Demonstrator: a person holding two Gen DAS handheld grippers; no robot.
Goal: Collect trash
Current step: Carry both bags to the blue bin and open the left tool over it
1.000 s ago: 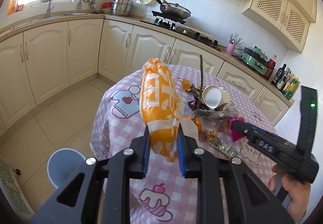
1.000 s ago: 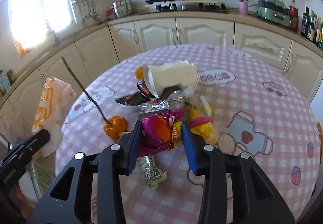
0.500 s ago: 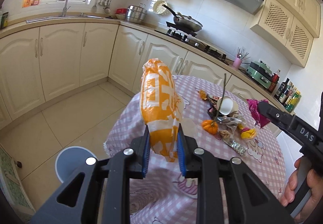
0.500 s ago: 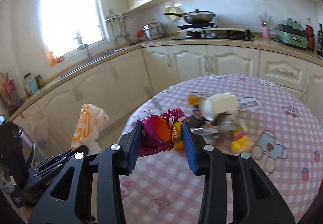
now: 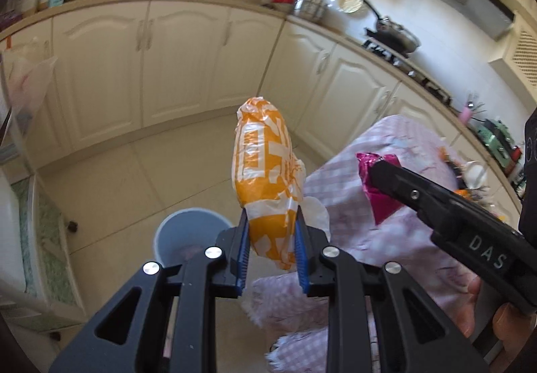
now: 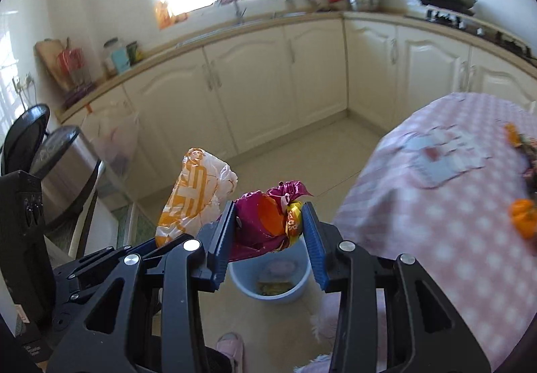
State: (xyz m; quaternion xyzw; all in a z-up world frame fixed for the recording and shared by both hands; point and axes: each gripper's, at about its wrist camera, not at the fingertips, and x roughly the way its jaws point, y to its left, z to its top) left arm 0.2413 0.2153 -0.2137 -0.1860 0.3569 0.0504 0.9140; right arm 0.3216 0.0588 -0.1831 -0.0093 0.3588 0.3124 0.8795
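My left gripper [image 5: 272, 248] is shut on an orange-and-white plastic bag [image 5: 265, 178], held upright above the floor just right of a light blue bin [image 5: 174, 235]. The bag also shows in the right wrist view [image 6: 194, 191]. My right gripper [image 6: 268, 232] is shut on a crumpled magenta-and-orange wrapper [image 6: 265, 222], held over the blue bin [image 6: 268, 282], which has some trash inside. The right gripper and its wrapper [image 5: 372, 185] also show in the left wrist view. More trash [image 6: 523, 215] lies on the pink checked table [image 6: 436, 205].
Cream kitchen cabinets [image 6: 268, 81] run along the walls beyond a tiled floor. A steel pedal bin [image 6: 63, 171] and a hanging plastic bag [image 6: 117, 141] stand at the left. A slippered foot [image 6: 228, 346] is near the blue bin.
Both grippers have swung left off the table, carrying the bag and the wrapper, and now point down toward the blue bin on the floor.
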